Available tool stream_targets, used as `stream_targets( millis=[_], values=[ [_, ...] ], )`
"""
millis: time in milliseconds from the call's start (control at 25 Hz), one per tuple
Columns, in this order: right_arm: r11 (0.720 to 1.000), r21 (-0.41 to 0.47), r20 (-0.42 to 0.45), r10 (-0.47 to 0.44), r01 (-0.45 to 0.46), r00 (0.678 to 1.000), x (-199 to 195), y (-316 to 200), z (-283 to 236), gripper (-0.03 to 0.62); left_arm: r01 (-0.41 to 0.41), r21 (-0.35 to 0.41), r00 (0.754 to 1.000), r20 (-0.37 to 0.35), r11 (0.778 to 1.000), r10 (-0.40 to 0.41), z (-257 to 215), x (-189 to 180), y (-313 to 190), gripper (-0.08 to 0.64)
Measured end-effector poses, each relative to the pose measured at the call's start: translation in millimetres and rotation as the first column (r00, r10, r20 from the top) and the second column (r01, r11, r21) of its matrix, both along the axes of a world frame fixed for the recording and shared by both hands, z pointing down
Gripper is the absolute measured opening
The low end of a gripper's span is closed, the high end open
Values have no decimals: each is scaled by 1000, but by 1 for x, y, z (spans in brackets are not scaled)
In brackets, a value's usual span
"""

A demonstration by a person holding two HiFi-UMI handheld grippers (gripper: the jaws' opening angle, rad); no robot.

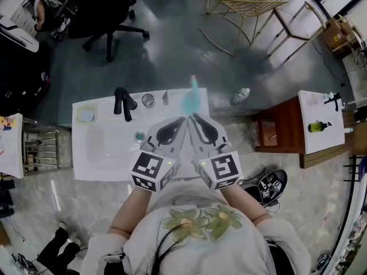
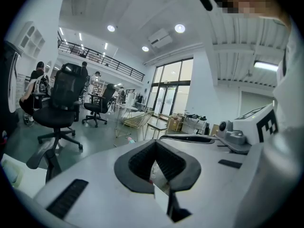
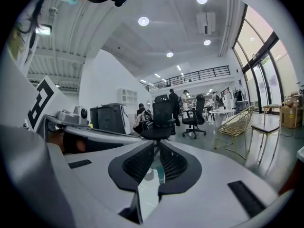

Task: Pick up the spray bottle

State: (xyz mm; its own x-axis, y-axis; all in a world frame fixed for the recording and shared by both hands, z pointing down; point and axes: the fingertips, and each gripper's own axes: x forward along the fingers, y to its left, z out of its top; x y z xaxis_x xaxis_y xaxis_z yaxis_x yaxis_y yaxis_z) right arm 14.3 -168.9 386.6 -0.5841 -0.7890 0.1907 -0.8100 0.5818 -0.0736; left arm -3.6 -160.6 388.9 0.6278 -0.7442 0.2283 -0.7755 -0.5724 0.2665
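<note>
A teal spray bottle (image 1: pixel 191 95) stands upright at the back edge of the white sink counter (image 1: pixel 103 165), right of the tap. Both grippers are held side by side above the basin's right half, pointing at the bottle and short of it. My left gripper (image 1: pixel 182 119) is shut with nothing in it, and its jaws meet at the tip in the left gripper view (image 2: pixel 156 142). My right gripper (image 1: pixel 195 117) is also shut and empty. In the right gripper view (image 3: pixel 156 144), the teal bottle (image 3: pixel 160 174) shows through the slit between its pads.
A black tap (image 1: pixel 123 103), a small glass (image 1: pixel 148 99) and a soap dish (image 1: pixel 86 115) line the counter's back. A wooden stand (image 1: pixel 275 132) and a white top with a green bottle (image 1: pixel 319 126) are at the right. Office chairs (image 1: pixel 109 16) and a wire chair (image 1: pixel 246 7) stand beyond.
</note>
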Motion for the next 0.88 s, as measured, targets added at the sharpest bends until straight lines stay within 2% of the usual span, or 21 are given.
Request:
stream_targets(
  millis=[520, 640, 880],
  values=[
    [998, -55, -36, 10, -12, 999, 7, -26, 25, 30, -28, -44, 999, 16, 999, 29, 19, 4, -14, 9],
    [997, -80, -43, 11, -15, 999, 9, -33, 35, 85, -26, -58, 999, 20, 998, 28, 26, 4, -19, 9],
    [994, -104, -65, 21, -28, 998, 11, -47, 49, 110, -21, -82, 1000, 19, 996, 23, 35, 2, -29, 9]
  ],
)
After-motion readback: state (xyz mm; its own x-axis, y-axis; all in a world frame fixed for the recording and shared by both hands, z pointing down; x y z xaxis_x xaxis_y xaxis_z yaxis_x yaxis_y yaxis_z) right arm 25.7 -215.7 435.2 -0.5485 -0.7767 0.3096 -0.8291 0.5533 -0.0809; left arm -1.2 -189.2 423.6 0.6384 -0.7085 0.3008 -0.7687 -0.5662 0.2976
